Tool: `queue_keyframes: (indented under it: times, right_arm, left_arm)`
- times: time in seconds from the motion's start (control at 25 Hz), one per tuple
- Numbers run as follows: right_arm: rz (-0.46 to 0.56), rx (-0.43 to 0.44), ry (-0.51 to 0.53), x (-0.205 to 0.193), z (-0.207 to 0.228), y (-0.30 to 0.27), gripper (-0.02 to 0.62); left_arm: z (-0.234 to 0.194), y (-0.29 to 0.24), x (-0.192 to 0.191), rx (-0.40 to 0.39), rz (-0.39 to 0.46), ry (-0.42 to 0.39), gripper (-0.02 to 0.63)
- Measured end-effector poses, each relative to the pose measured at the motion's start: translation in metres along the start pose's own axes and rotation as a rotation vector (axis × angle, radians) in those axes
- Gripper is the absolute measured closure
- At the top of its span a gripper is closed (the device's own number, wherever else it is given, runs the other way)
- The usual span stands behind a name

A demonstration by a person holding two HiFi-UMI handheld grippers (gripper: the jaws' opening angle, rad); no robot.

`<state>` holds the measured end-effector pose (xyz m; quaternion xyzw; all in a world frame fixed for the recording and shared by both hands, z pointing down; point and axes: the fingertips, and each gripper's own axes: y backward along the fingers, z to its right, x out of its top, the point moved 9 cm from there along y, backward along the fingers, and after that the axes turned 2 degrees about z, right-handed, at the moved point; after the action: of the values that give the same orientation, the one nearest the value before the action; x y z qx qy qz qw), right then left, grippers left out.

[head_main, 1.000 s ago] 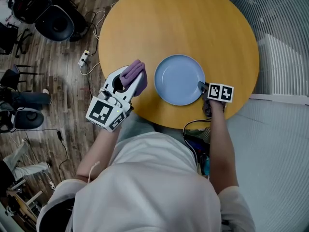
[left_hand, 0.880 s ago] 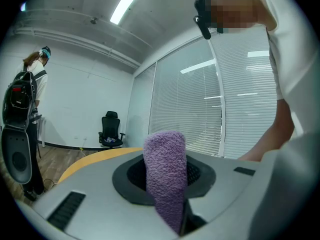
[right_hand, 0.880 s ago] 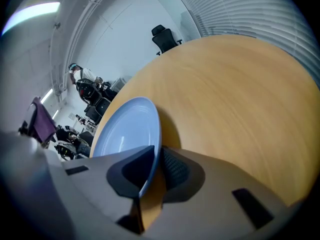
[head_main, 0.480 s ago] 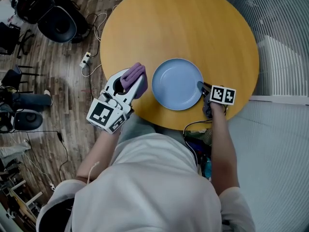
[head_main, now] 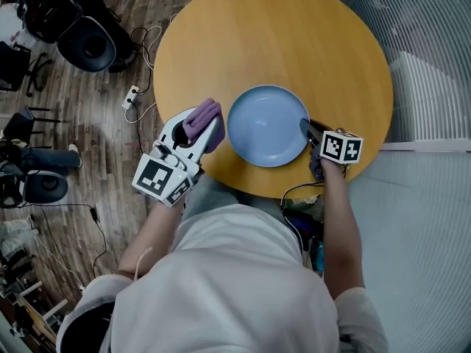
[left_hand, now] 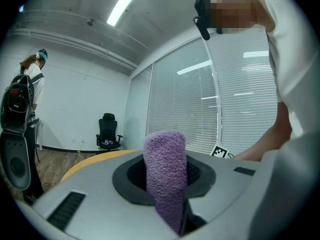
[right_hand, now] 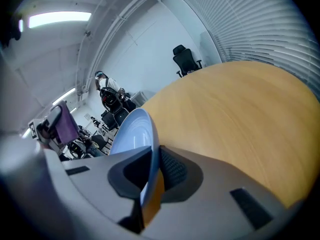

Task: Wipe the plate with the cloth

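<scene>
A pale blue plate (head_main: 266, 125) is over the near part of the round wooden table (head_main: 280, 35), lifted and tilted. My right gripper (head_main: 305, 128) is shut on its right rim, and its jaws have just been closing on that rim. In the right gripper view the plate (right_hand: 131, 134) stands edge-on between the pads. A purple cloth (head_main: 200, 119) is clamped in my left gripper (head_main: 206, 120), which hangs just left of the plate by the table's near-left edge. Seen from the left gripper view, the cloth (left_hand: 165, 176) sticks up between the jaws.
Black office chairs (head_main: 81, 39) and cables (head_main: 136, 94) lie on the wooden floor left of the table. A white blind or screen (head_main: 423, 65) runs along the right. The person's torso (head_main: 235, 285) is close to the table's near edge.
The right gripper has risen with the plate's rim in it, tilting the plate and drawing it slightly left. The left gripper with the cloth has barely moved.
</scene>
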<state>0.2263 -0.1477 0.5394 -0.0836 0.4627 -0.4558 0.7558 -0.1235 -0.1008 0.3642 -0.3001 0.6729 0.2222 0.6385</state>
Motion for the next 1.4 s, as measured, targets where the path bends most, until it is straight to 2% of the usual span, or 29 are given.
queue_keyframes:
  times: [0.32, 0.52, 0.64, 0.8, 1.0, 1.2, 1.4]
  right_arm:
    - [0.147, 0.081, 0.082, 0.037, -0.054, 0.028, 0.558]
    - [0.216, 0.097, 0.139, 0.052, -0.079, 0.052, 0.561]
    - [0.228, 0.102, 0.168, 0.053, -0.087, 0.064, 0.561]
    - [0.246, 0.115, 0.175, 0.061, -0.095, 0.072, 0.561]
    - [0.264, 0.086, 0.206, 0.071, -0.101, 0.080, 0.561]
    - [0.249, 0.060, 0.257, 0.071, -0.102, 0.087, 0.561]
    - [0.253, 0.058, 0.282, 0.069, -0.101, 0.090, 0.560]
  left_arm:
    - [0.005, -0.005, 0.002, -0.020, 0.016, 0.003, 0.522]
    - [0.013, -0.015, 0.013, -0.037, 0.037, -0.038, 0.522]
    - [0.018, -0.022, 0.017, -0.044, 0.044, -0.073, 0.522]
    - [0.016, -0.032, 0.025, -0.058, 0.045, -0.077, 0.523]
    - [0.014, -0.043, 0.035, -0.047, 0.016, -0.116, 0.523]
    - [0.017, -0.058, 0.029, -0.037, -0.072, -0.071, 0.523]
    - [0.020, -0.067, 0.021, -0.043, -0.096, -0.055, 0.523]
